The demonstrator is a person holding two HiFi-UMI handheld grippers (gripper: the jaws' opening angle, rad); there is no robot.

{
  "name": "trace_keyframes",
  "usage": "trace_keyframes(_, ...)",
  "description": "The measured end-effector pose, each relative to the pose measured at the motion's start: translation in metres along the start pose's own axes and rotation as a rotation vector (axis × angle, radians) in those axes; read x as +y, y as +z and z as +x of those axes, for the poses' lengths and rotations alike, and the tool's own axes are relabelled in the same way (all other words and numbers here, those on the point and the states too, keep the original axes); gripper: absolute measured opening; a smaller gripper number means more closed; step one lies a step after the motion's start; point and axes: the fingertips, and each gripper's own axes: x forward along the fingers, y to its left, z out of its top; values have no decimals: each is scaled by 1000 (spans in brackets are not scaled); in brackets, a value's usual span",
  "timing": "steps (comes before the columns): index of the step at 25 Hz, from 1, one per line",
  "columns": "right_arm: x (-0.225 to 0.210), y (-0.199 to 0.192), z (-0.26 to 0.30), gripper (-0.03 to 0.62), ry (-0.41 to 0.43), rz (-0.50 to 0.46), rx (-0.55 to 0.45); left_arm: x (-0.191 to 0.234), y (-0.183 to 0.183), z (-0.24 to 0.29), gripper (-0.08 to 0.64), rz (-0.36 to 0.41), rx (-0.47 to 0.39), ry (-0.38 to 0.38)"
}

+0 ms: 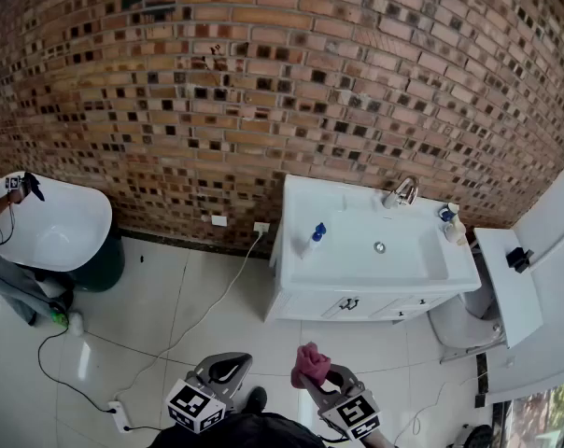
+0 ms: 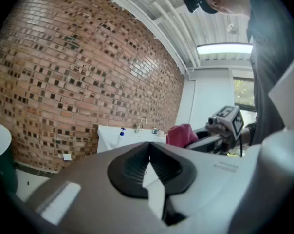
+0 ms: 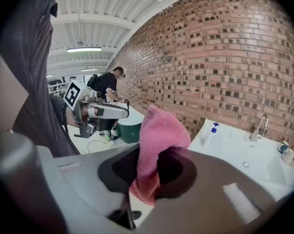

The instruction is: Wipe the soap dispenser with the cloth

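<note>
In the head view we stand well back from the white counter [image 1: 301, 197], where the soap dispenser [image 1: 315, 239] sits left of the basin below the brick wall [image 1: 263, 82]. We judge this to be the approach, with wiping not yet begun, and next we must cross the tiled floor [image 1: 193, 292] to bring the cloth [image 1: 309, 361] against the bottle. In the left gripper view our left claw [image 2: 148, 156] is fully closed on nothing. In the right gripper view our right claw [image 3: 146, 165] pinches the pink cloth, whose bulk stands above the jaws.
</note>
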Motion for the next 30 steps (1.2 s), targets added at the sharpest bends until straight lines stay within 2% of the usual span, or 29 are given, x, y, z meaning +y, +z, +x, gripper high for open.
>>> trace_keyframes(3,-69,4,21,71,-36,-31,-10,15,7,51,0,0,12,-6)
trace_keyframes(8,-153,20,52,71,-94,-46,-17,33,27,109,0,23,35,-47)
trace_keyframes(12,-219,35,92,71,-139,-19,-6,62,38,156,0,26,60,-89)
trace_keyframes(17,-308,53,154,71,-196,-8,71,104,50,217,0,7,99,-149)
trace_keyframes(20,-355,65,187,71,-195,27,137,128,72,244,0,11,104,-192)
trace_keyframes(23,-381,74,218,71,-166,55,209,155,82,268,0,1,125,-232)
trace_keyframes(27,-377,62,237,71,-107,76,311,185,91,294,2,0,142,-260)
trace_keyframes(30,-351,67,230,71,-77,17,233,195,95,309,2,1,155,-278)
